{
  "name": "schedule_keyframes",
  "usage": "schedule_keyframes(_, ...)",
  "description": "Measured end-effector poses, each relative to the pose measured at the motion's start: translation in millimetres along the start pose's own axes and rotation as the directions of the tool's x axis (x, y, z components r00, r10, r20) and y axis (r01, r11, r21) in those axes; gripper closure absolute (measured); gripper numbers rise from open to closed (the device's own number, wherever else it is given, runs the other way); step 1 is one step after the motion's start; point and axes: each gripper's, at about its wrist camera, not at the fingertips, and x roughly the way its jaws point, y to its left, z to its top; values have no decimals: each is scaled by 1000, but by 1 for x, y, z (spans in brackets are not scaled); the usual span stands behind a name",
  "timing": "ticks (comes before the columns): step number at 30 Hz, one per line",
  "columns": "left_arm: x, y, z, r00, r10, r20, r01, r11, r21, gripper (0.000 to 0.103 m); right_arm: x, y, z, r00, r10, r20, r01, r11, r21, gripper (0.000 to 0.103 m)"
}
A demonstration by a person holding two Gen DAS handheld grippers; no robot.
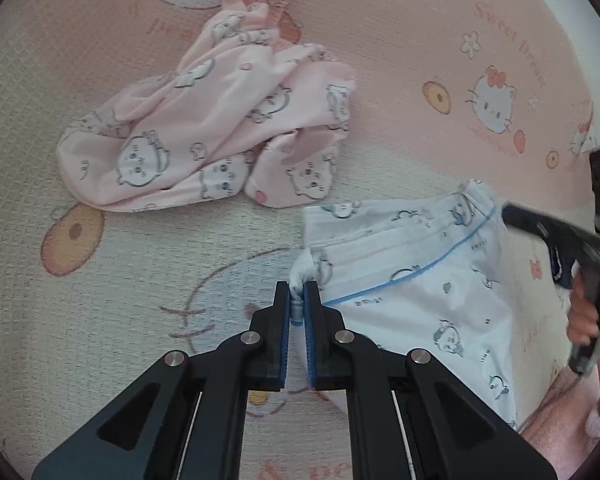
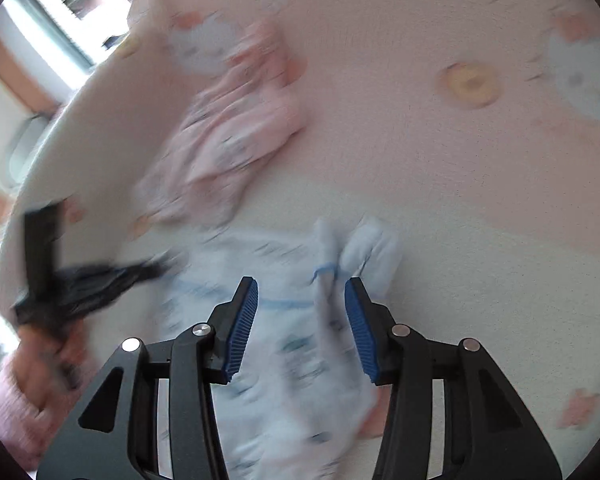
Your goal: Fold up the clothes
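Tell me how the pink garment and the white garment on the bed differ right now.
The pink garment lies crumpled in a heap; the white garment lies flatter, in layered folds. The pink one is untouched and apart from both tools; the white one is pinched at a corner by the left gripper, while the right gripper hangs over it, jaws open. Only the white one has blue piping. Both carry small cartoon prints.

soft, even daylight fills both fisheye views, with faint shadows. the left wrist view is mostly sharp, blurring near its right edge. the right wrist view is smeared by motion blur; a window (image 2: 56,24) glares overexposed at upper left. dark vignetting rings both.
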Motion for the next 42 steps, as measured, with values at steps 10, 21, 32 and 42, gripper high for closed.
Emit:
schedule_keyframes(10, 3, 4, 5, 1000, -3, -1, 3, 1000, -1, 96, 17, 6, 4, 978, -205, -44, 204, 978, -33, 58)
schedule_keyframes(21, 10, -2, 7, 1000, -1, -12, 1, 1000, 7, 96, 52, 34, 5, 961, -272, -50, 263, 955, -139, 57)
schedule_keyframes(32, 17, -8, 12, 1000, 18, 1, -18, 999, 26, 96, 67, 16, -4, 892, -428, -148, 381, 886, -265, 48)
schedule_keyframes(42, 17, -15, 15, 999, 22, 24, -23, 999, 34, 96, 12, -58, -7, 911, -403, -92, 405, 914, -2, 56)
